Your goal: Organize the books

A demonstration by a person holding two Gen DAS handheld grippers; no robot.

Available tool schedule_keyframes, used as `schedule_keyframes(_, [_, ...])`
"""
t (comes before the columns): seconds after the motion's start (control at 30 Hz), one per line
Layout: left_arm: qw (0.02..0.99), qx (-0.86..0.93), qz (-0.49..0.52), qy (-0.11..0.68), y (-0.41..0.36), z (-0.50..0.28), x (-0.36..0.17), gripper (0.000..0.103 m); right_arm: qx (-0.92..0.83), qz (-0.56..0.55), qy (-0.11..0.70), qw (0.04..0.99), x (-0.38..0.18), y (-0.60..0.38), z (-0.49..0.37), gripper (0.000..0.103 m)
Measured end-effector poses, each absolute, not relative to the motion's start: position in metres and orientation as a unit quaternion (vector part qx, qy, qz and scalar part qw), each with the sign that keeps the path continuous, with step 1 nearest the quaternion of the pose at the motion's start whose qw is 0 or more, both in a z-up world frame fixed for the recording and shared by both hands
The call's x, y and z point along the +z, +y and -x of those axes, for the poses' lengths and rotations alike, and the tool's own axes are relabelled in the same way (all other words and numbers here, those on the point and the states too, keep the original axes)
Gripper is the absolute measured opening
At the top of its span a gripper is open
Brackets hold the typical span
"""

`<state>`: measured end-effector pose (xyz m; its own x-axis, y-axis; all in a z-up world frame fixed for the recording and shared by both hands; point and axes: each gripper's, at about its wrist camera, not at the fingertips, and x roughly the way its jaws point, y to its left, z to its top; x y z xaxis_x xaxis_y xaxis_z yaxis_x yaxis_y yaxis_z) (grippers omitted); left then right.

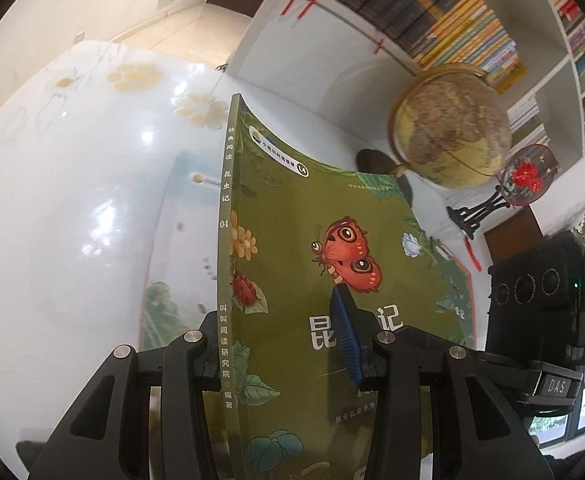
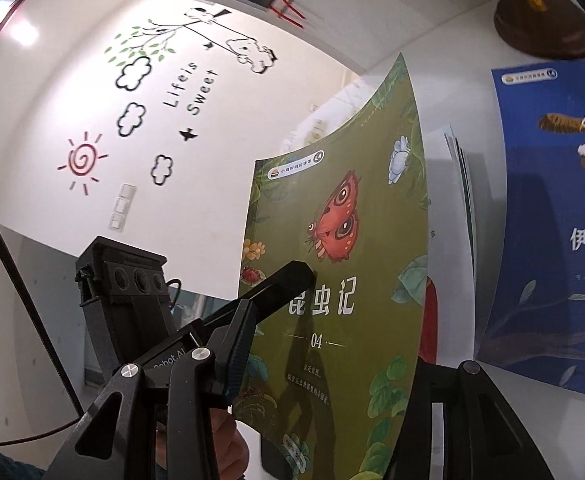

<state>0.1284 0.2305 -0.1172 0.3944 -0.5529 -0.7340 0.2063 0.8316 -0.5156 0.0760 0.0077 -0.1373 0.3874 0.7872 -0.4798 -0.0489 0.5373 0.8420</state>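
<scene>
A glossy white tabletop printed with pale yellow flowers (image 1: 72, 184) spreads ahead and to the left of the left gripper's view, mirroring a faint reflection. Ahead and to the right of that tool stands a tan globe on a dark round wooden base (image 1: 448, 128), its base resting on the white surface. Further right sits a round red-flowered fan on a black carved stand (image 1: 526, 174). Behind them rises a white bookcase with rows of dark and bright book spines (image 1: 444, 12). To the right of the right gripper's view, a blue paperback picturing an eagle (image 2: 560, 220) sits just below the globe's base.

Left gripper (image 1: 292, 344) jaws clamped; right gripper (image 2: 332, 364) jaws seemingly likewise.
</scene>
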Motion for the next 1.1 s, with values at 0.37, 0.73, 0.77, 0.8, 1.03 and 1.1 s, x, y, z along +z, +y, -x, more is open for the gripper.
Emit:
schedule_keyframes(0.37, [0.815, -0.204, 0.186, 0.509, 0.252, -0.143, -0.135, 0.039, 0.257, -0.385, 0.501, 0.731, -0.158, 0.019, -0.088, 0.045])
schedule_keyframes(0.73, [0.827, -0.168, 0.156, 0.514, 0.253, -0.140, -0.129, 0.041, 0.245, -0.351, 0.523, 0.737, -0.156, 0.028, -0.084, 0.045])
schedule_keyframes(0.77, [0.828, -0.164, 0.148, 0.515, 0.252, -0.140, -0.128, 0.041, 0.243, -0.346, 0.525, 0.739, -0.156, 0.028, -0.083, 0.045])
schedule_keyframes(0.8, [0.830, -0.161, 0.143, 0.515, 0.252, -0.139, -0.127, 0.041, 0.237, -0.335, 0.527, 0.744, -0.154, 0.027, -0.083, 0.045])
schedule_keyframes(1.03, [0.847, -0.143, 0.105, 0.500, 0.237, -0.132, -0.108, 0.060, 0.196, -0.256, 0.526, 0.787, -0.132, 0.022, -0.078, 0.045])
schedule_keyframes(1.1, [0.851, -0.143, 0.101, 0.495, 0.232, -0.130, -0.100, 0.063, 0.189, -0.241, 0.524, 0.795, -0.128, 0.018, -0.075, 0.045])
